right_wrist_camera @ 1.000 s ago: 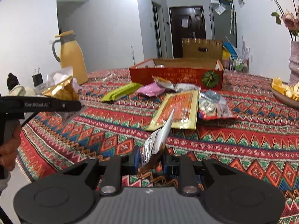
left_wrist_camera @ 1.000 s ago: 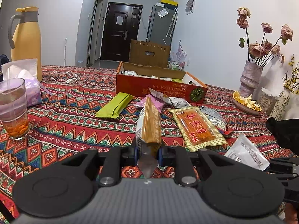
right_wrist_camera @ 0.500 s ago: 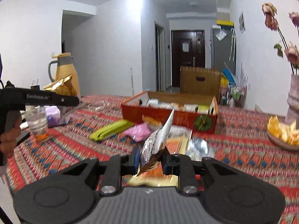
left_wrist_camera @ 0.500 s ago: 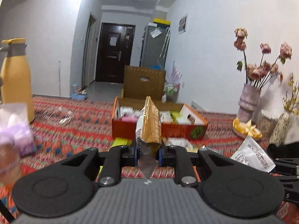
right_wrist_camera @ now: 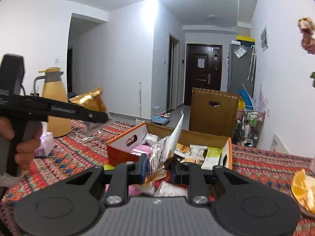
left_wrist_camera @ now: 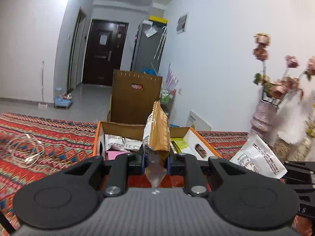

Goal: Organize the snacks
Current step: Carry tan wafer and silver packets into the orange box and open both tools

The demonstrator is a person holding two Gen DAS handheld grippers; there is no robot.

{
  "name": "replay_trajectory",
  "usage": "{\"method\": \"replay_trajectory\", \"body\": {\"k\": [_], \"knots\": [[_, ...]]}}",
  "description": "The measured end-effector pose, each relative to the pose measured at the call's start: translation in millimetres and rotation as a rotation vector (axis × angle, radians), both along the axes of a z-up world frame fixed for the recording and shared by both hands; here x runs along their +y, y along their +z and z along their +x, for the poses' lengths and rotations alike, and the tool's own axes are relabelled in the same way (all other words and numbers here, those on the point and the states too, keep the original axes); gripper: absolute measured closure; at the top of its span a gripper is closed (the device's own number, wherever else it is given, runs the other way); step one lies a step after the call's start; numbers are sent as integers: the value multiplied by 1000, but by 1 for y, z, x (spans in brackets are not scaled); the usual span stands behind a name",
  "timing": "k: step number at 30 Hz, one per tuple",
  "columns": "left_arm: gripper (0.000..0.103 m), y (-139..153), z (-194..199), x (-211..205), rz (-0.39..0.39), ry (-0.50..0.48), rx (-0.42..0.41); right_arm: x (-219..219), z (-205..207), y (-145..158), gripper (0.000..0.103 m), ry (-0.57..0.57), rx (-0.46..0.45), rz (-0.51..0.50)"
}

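Observation:
My left gripper [left_wrist_camera: 156,160] is shut on a gold-brown snack packet [left_wrist_camera: 158,133] that stands upright between its fingers. Just beyond it lies the open orange snack box [left_wrist_camera: 99,135], with several packets inside. My right gripper [right_wrist_camera: 158,167] is shut on a white and silver snack packet [right_wrist_camera: 169,147], held up in front of the same orange box [right_wrist_camera: 122,153]. In the right wrist view the left gripper [right_wrist_camera: 98,116] appears at the left with its gold packet [right_wrist_camera: 90,100], a hand on its handle. The white packet [left_wrist_camera: 256,159] shows at the right of the left wrist view.
A patterned red tablecloth [left_wrist_camera: 49,137] covers the table. A yellow jug [right_wrist_camera: 55,100] and tissue pack [right_wrist_camera: 45,145] stand at the left. A vase of dried flowers [left_wrist_camera: 263,116] and a dish of orange pieces [right_wrist_camera: 303,188] sit on the right. A brown carton [right_wrist_camera: 213,112] stands behind the box.
Both grippers have risen and moved forward toward the orange box, each still holding its packet. The loose snacks on the cloth have dropped out of sight beneath them.

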State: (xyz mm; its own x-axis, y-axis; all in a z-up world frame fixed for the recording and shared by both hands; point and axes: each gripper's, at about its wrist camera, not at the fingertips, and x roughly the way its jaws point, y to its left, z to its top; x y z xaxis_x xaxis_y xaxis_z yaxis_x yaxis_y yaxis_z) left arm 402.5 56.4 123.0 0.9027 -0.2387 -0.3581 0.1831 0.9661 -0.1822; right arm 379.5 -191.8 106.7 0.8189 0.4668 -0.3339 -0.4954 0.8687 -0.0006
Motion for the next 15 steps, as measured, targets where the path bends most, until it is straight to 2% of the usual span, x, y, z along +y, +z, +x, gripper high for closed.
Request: {"method": "replay_trajectory", "body": {"k": [4,6,10,14,15], "knots": [[84,-15,59,5,-1,7,56,15,63,-1,81,5,60,14],[84,-28,82,13,-27,12,91,22,91,-5,81,17,98,44],[83,-54,109,23,-41,28,132,41,146,-31,81,28,224,101],[78,-74,126,28,-11,33,199,75,186,-61,80,27,319,61],[72,-76,126,30,-4,43,199,82,190,-66,80,30,331,51]]}}
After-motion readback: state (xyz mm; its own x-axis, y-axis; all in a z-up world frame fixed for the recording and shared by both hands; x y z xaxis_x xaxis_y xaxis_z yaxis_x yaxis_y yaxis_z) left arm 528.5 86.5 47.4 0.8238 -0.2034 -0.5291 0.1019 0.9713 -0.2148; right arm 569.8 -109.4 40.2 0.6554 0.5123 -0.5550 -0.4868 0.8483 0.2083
